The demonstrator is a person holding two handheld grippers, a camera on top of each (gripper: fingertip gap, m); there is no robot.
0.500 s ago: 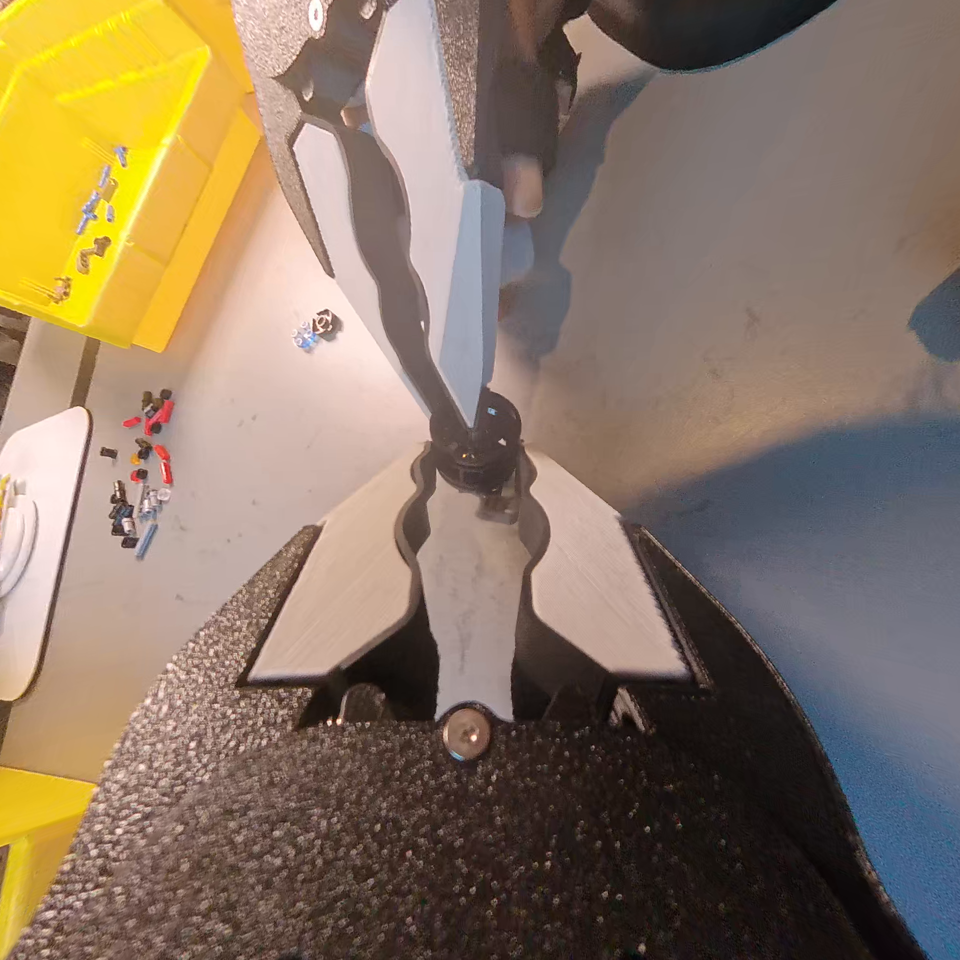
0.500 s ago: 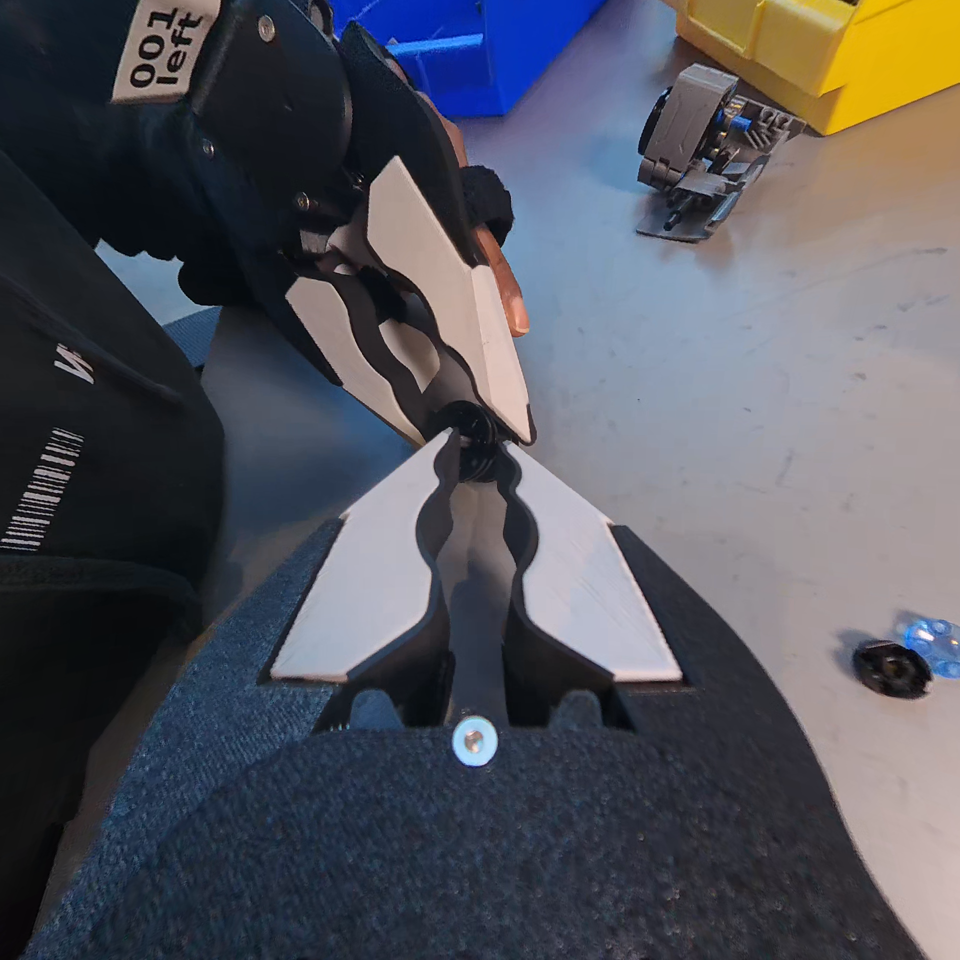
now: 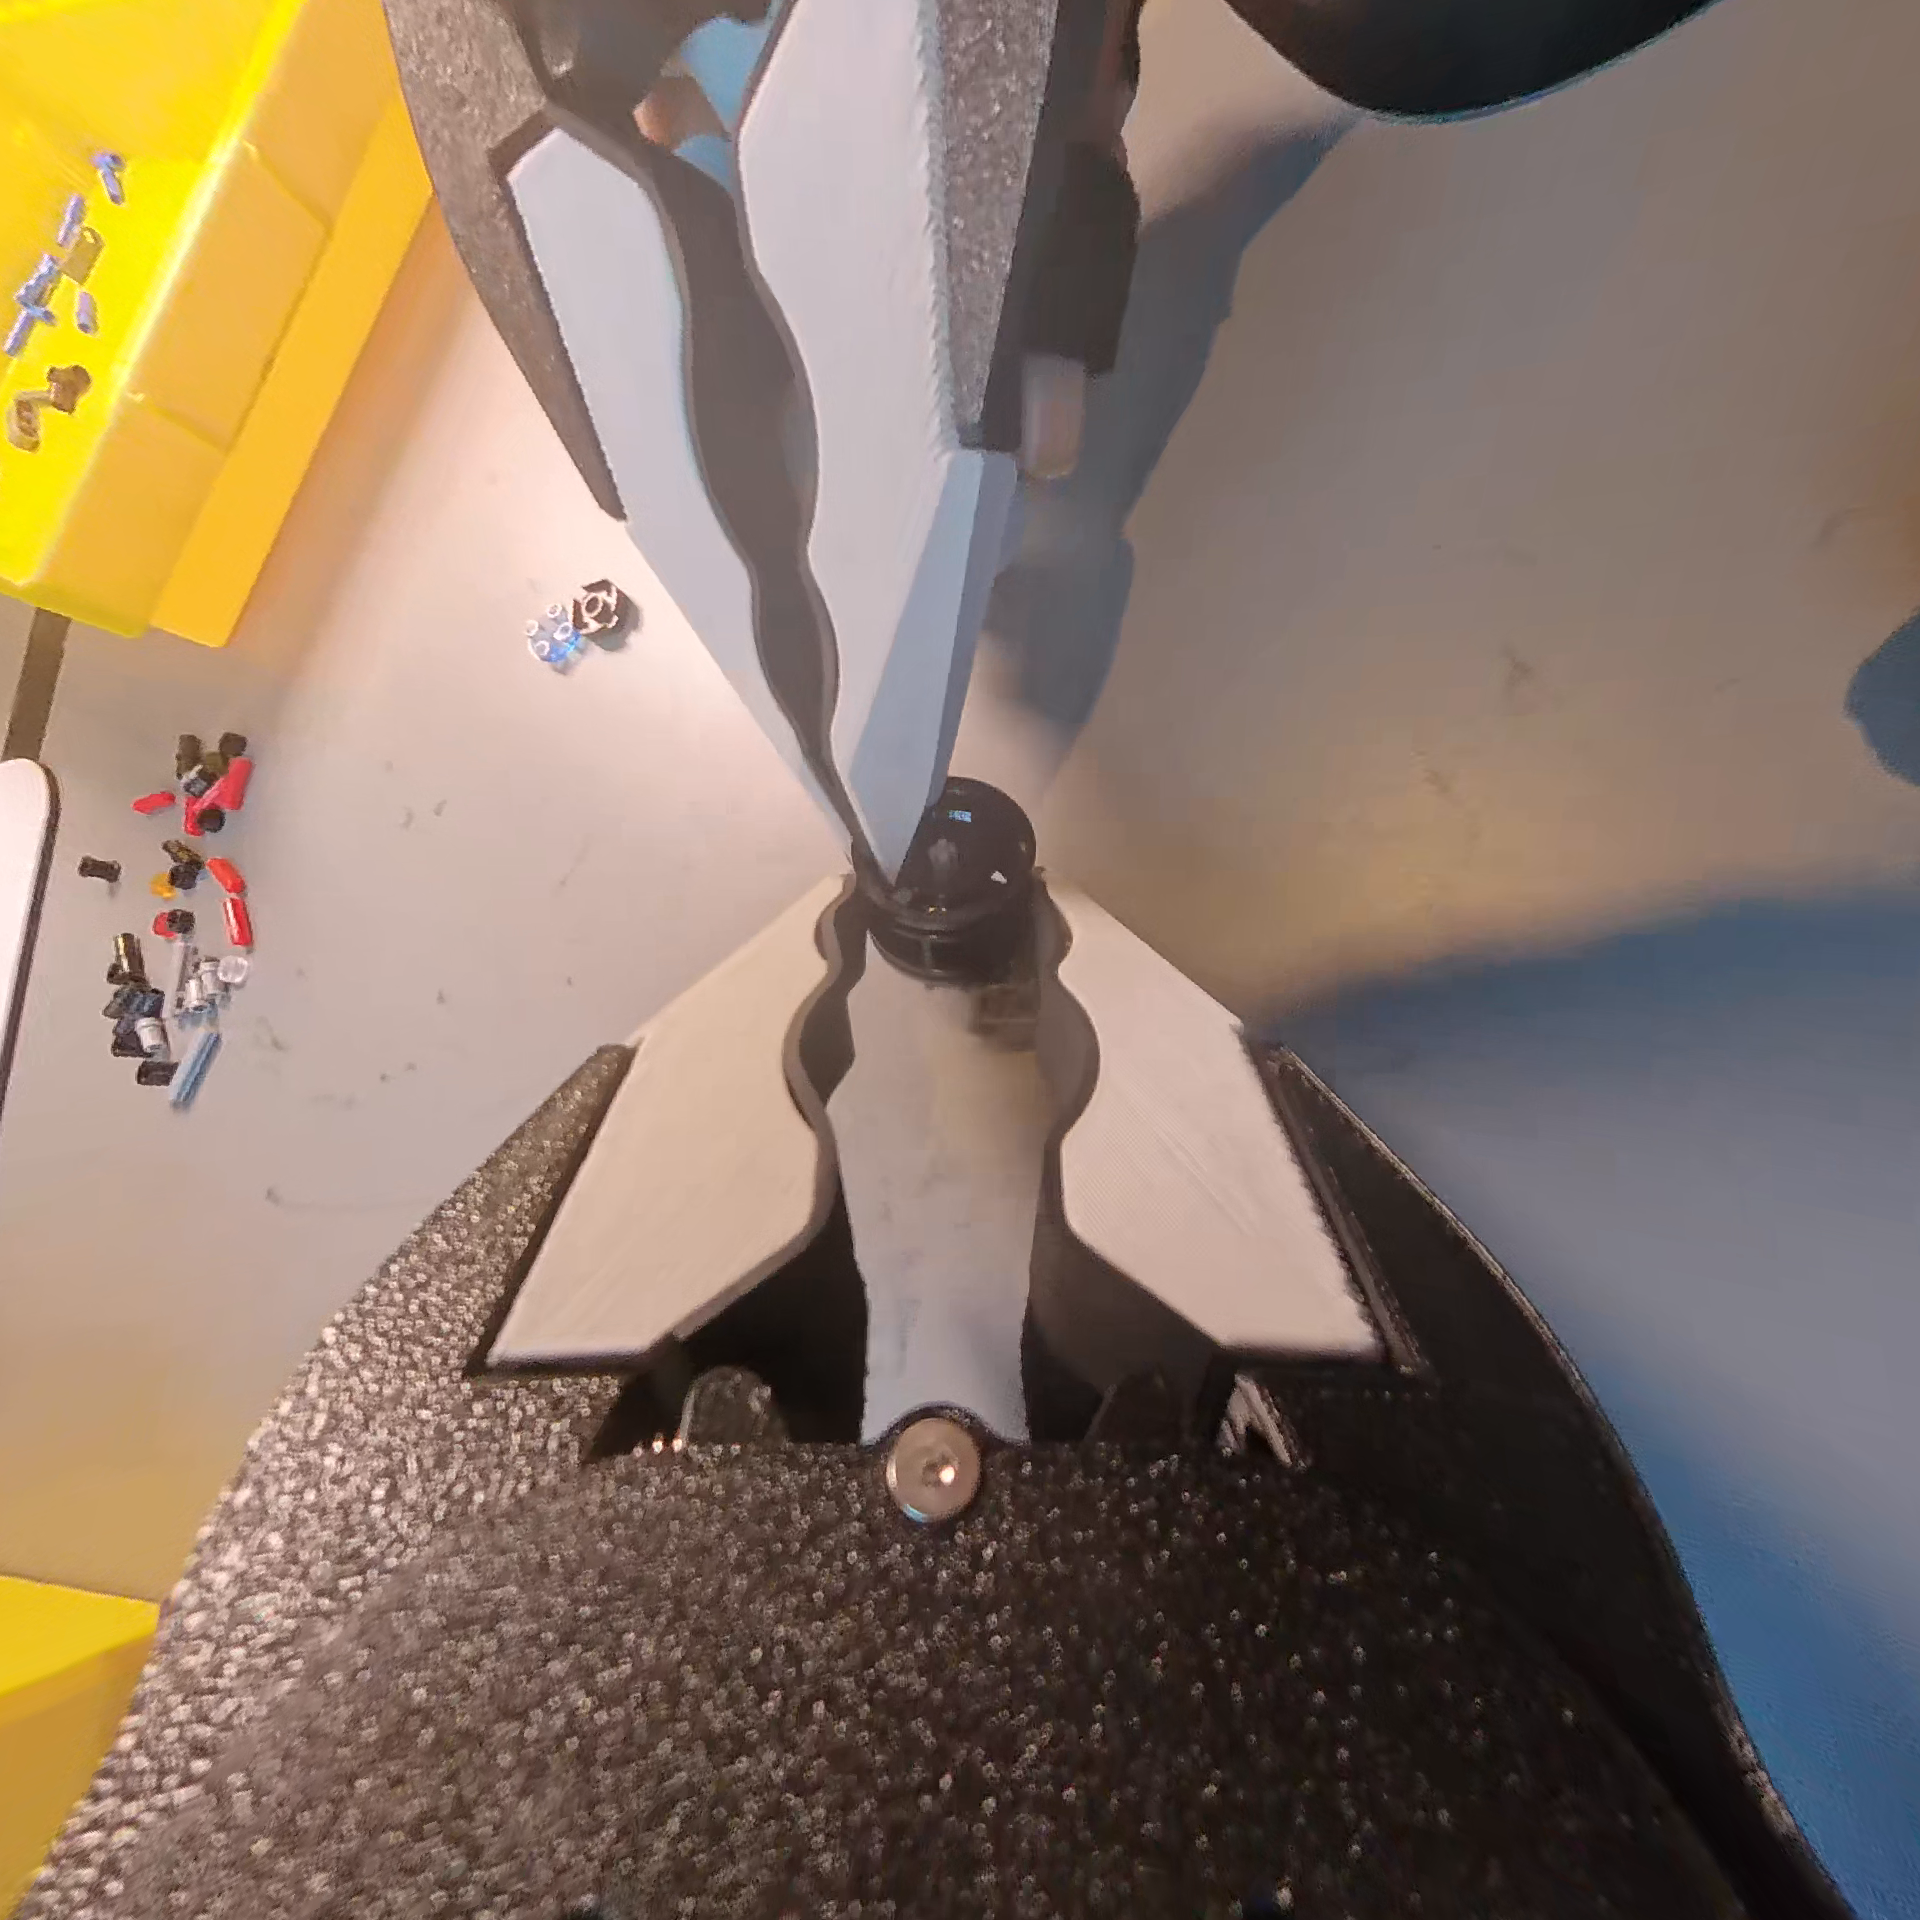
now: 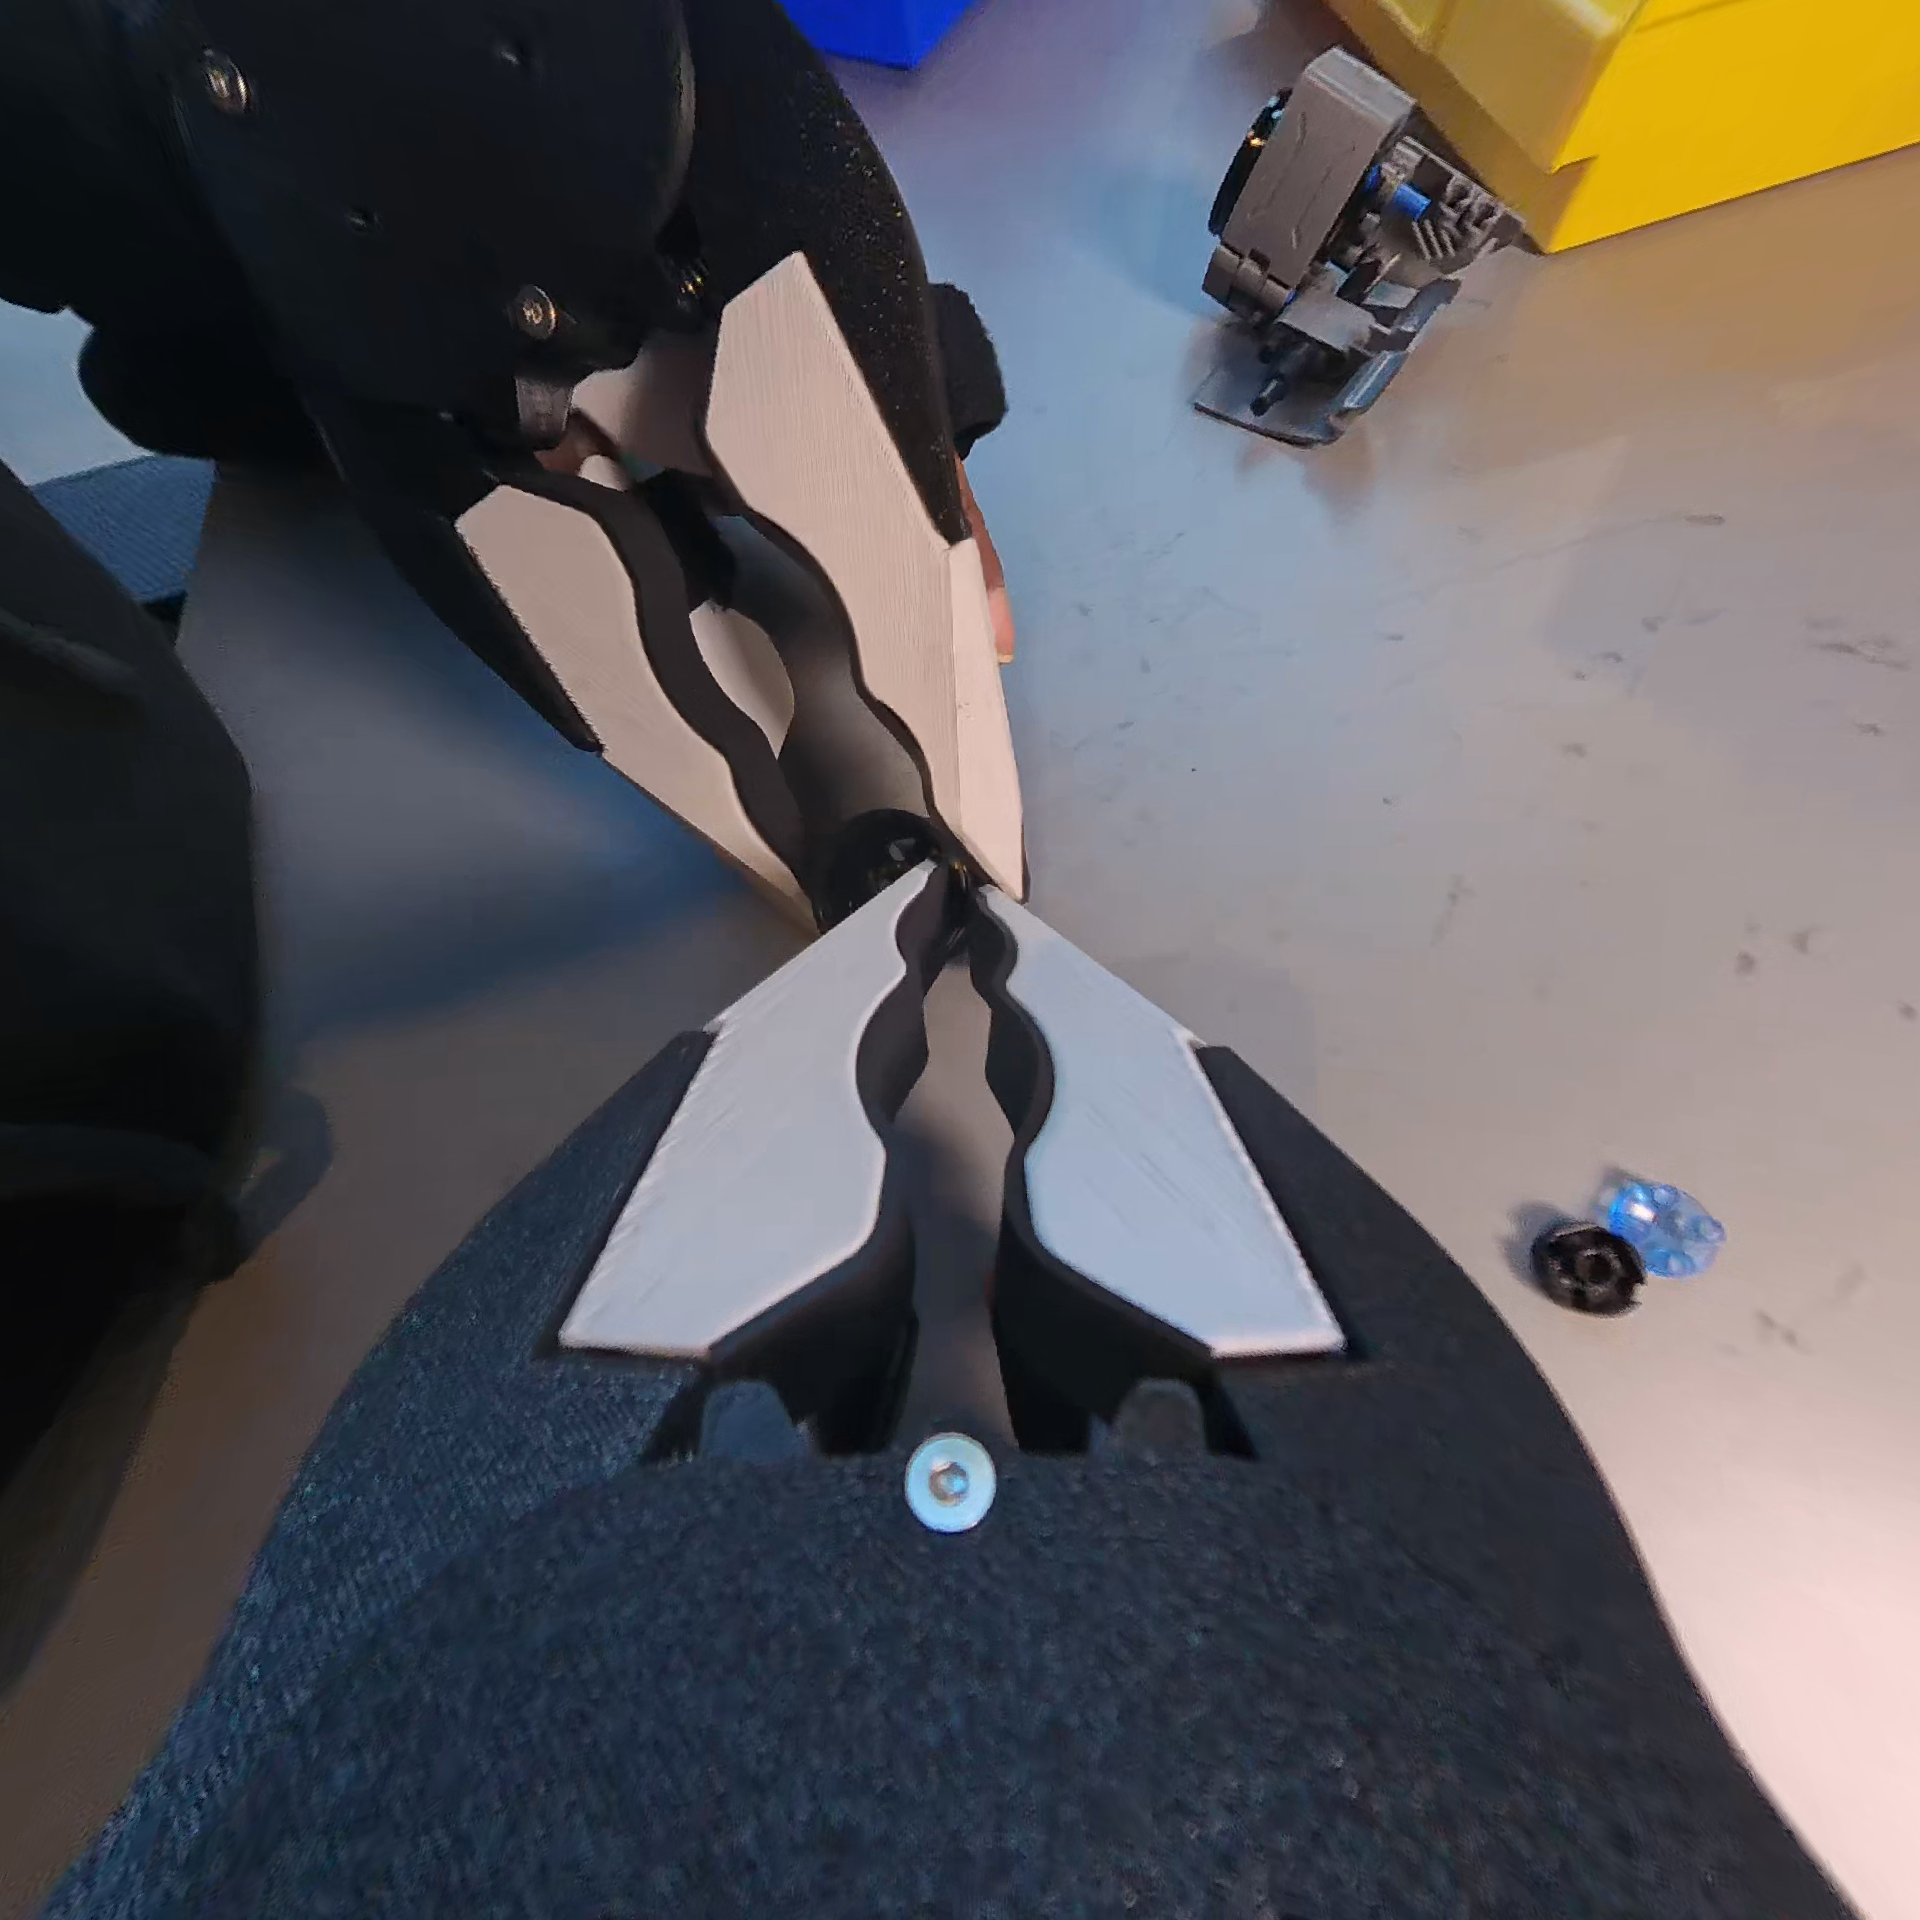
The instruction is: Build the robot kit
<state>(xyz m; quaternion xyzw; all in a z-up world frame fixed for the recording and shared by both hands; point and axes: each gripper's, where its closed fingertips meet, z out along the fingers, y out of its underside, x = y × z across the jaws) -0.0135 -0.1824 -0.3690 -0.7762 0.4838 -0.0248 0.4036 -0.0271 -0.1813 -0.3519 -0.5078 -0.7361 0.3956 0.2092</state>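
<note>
A small black round part is held above the grey tabletop between both grippers. My left gripper is shut on it, one finger on each side of its body. My right gripper is shut on the part's rim, with its tips nearly together. In the left wrist view the right gripper comes down from the top. In the right wrist view the left gripper comes in from the upper left with the black part at its tips. A gloved hand holds the left gripper.
A yellow bin, a heap of small loose pieces and a black and a clear blue piece lie to the left. The right wrist view shows a grey brick assembly, a yellow bin, a black piece and a blue piece. The grippers are tip to tip, or close to it. Both grippers' tips are roughly 12 centimeters from the black piece. My left wrist view looks at it from another angle.
Both grippers keep their hold on the black part. My right gripper's tips have come closer together on it, and the right gripper has shifted a little.
</note>
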